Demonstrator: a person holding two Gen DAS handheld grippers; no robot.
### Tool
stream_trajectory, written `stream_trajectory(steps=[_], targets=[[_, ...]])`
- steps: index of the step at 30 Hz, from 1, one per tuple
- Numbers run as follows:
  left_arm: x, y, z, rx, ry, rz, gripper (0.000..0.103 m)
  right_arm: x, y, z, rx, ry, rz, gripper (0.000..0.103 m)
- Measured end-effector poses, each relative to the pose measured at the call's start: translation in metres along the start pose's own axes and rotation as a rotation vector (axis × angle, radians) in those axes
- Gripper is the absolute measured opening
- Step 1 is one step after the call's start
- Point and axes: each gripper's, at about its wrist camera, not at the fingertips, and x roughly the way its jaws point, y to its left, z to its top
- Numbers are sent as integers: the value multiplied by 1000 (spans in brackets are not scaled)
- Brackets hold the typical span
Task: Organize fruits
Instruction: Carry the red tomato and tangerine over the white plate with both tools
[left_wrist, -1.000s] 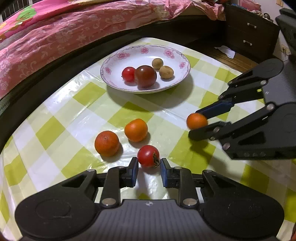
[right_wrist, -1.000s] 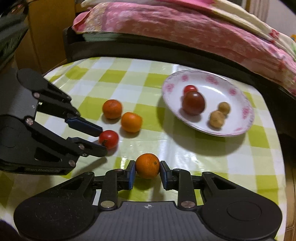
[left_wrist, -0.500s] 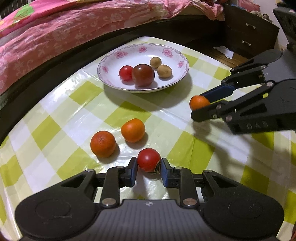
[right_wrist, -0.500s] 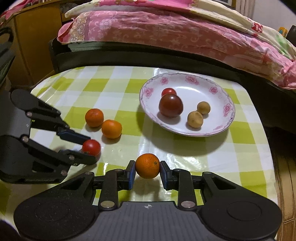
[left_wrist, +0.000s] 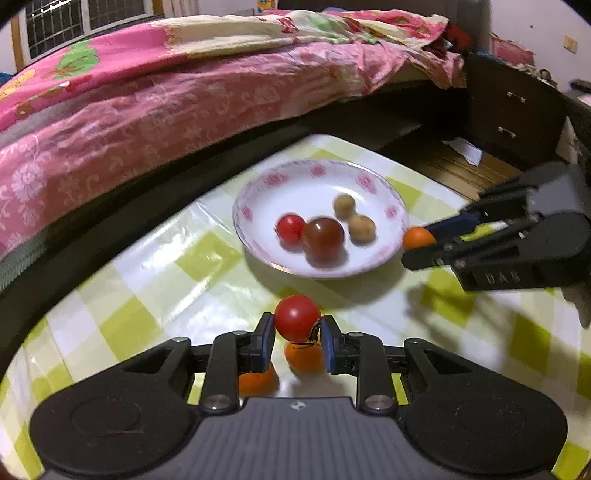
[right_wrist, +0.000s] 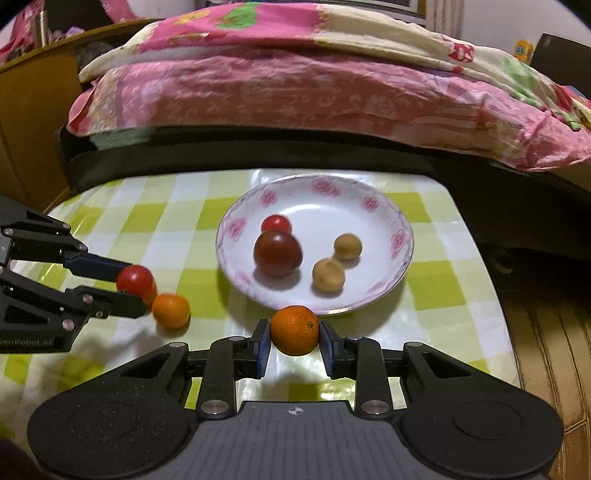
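A: Left claw?

B: My left gripper (left_wrist: 297, 339) is clenched on a red tomato (left_wrist: 297, 322), blue pads pressing both its sides. It's held clear of the table (left_wrist: 155, 280). From the right wrist view the same tomato (right_wrist: 135, 280) sits at the tips of that claw (right_wrist: 127, 286), over the table's left part.

A: Right one?

B: My right gripper (right_wrist: 294, 345) is clamped on an orange (right_wrist: 294, 329), one pad on each side, just at the near rim of the plate (right_wrist: 400, 240). In the left view that orange (left_wrist: 417, 238) pokes out beside the plate's right rim (left_wrist: 397, 218).

A: Plate contents?

B: A small red tomato (right_wrist: 276, 224), a big dark red tomato (right_wrist: 277, 253) touching it in front, and two small tan round fruits (right_wrist: 338, 264) close together on the right. The plate sits toward the table's far edge, by the bed (right_wrist: 295, 92).

A: Loose fruit?

B: One orange on the cloth (right_wrist: 170, 310), just right of my left claw's tips. The left view shows two orange fruits (left_wrist: 303, 356) under my fingers, partly hidden. Frames are blurry.
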Motion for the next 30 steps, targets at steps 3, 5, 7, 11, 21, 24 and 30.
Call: stream_trajectory(steps=[3, 5, 7, 11, 21, 24, 30], targets=[[8, 1, 10, -8, -8, 14, 34, 2, -2, 4, 2, -6, -8, 24], [14, 2, 17, -19, -12, 16, 34, 4, -5, 7, 12, -10, -12, 24], [21, 0, 25, -22, -18, 21, 34, 7, -9, 10, 27, -11, -13, 24], [31, -3, 37, -29, -25, 23, 34, 15, -13, 17, 42, -14, -25, 24], [54, -1, 38, -28, 13, 26, 34, 36, -12, 17, 32, 23, -14, 24], [58, -3, 37, -12, 16, 23, 34, 41, -9, 17, 25, 29, -9, 24], [66, -4, 41, 2, 10, 24, 34, 51, -5, 18, 8, 35, -11, 24]])
